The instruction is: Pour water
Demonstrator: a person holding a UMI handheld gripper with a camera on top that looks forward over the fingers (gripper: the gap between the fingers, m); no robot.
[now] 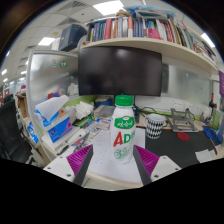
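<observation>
Bottle (123, 140) stands upright, green cap up, clamped between the fingers (148, 160).

white green-capped bottle (123, 138), upright, between fingers

Single view, gripper-mounted, wide-angle. Faces forward along the two fingers (112, 163), low over a cluttered desk (185, 148). Nearest item: bottle (123, 130), close, at 6 o'clock. Monitor (120, 70) further off at 12 o'clock; bookshelf (140, 28) above it. No second view shares the scene.
</observation>
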